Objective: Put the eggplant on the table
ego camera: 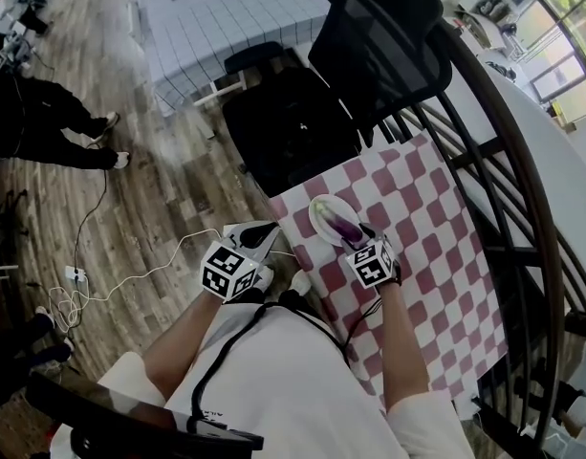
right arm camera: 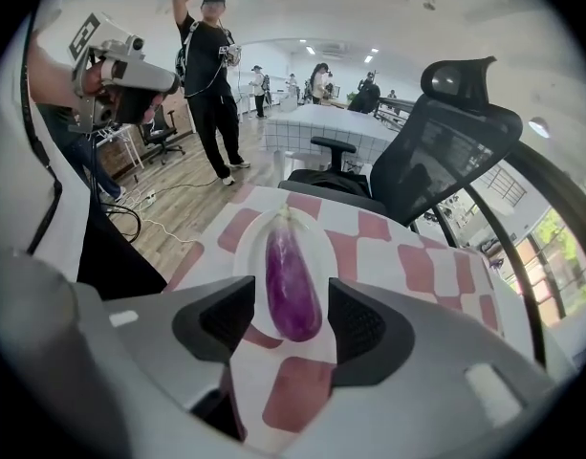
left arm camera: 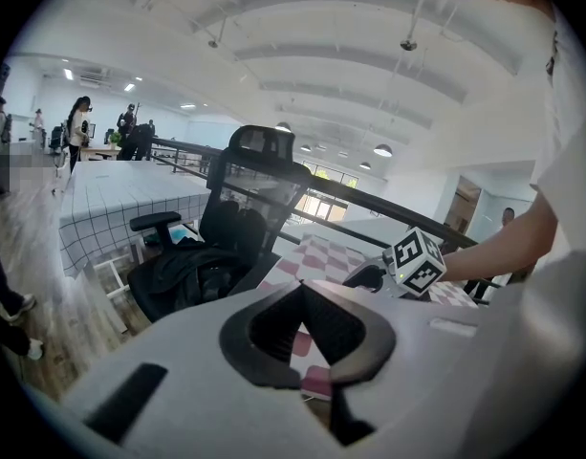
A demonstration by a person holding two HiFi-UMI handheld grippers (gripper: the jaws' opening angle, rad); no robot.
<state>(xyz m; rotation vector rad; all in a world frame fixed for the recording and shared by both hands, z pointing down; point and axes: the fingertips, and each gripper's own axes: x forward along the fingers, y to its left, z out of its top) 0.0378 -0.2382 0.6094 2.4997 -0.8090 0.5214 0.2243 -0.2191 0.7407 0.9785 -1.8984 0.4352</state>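
With my right gripper [right arm camera: 291,306] spread wide around the rounded end of the eggplant [right arm camera: 291,271], which lies on its white plate [right arm camera: 247,249] near the tabletop's [right arm camera: 436,268] corner, I'd sink lower, close gently on its thick middle, then set it on bare tabletop.

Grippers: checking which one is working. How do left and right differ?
The left gripper has its jaws together; the right gripper has them apart. The left gripper is empty; the right gripper straddles the eggplant on its white plate without touching it. Both carry marker cubes.
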